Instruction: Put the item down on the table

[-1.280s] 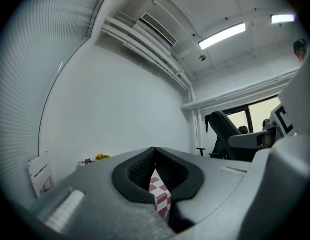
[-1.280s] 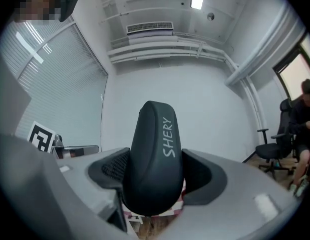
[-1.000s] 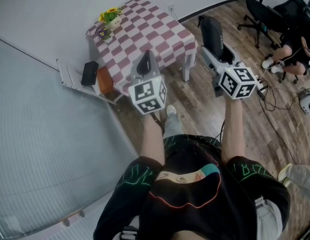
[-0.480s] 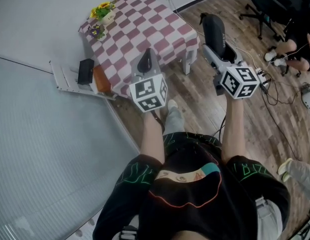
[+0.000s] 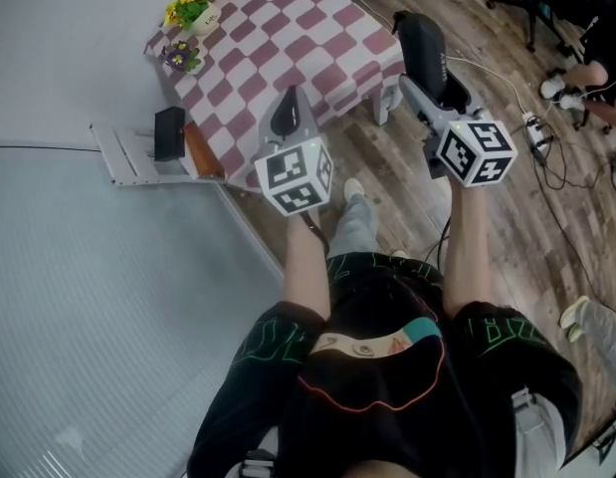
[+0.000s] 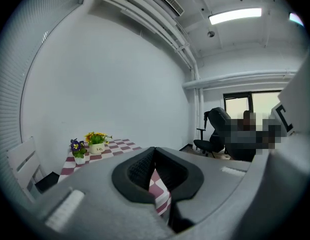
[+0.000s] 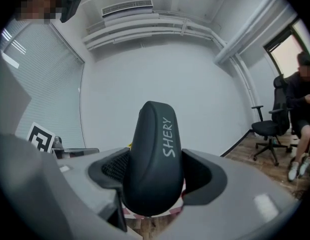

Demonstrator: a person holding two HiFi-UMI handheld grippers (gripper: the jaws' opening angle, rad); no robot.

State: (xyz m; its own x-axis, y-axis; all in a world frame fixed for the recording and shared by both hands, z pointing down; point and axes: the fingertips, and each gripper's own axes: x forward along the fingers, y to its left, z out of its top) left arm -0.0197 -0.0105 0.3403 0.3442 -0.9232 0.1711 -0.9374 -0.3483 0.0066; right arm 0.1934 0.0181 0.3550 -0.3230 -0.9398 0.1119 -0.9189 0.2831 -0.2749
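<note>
Right claw point(image 5: 434, 93) clamped on dark grey oblong case point(image 7: 153, 154), "SHERY" printed on side. Probably glasses case, can't confirm. Case upright between jaws, rounded top poking well above them. In head view, case point(image 5: 423, 48) is held in air over wood floor point(image 5: 507, 227), just beside corner of checkered bench point(image 5: 278, 38), not on it. Left claw point(image 6: 153, 156) closed and empty, jaws meeting at tips, sliver of bench cloth visible through gap below. Two flower pots point(image 5: 188, 13) near bench far edge.
</note>
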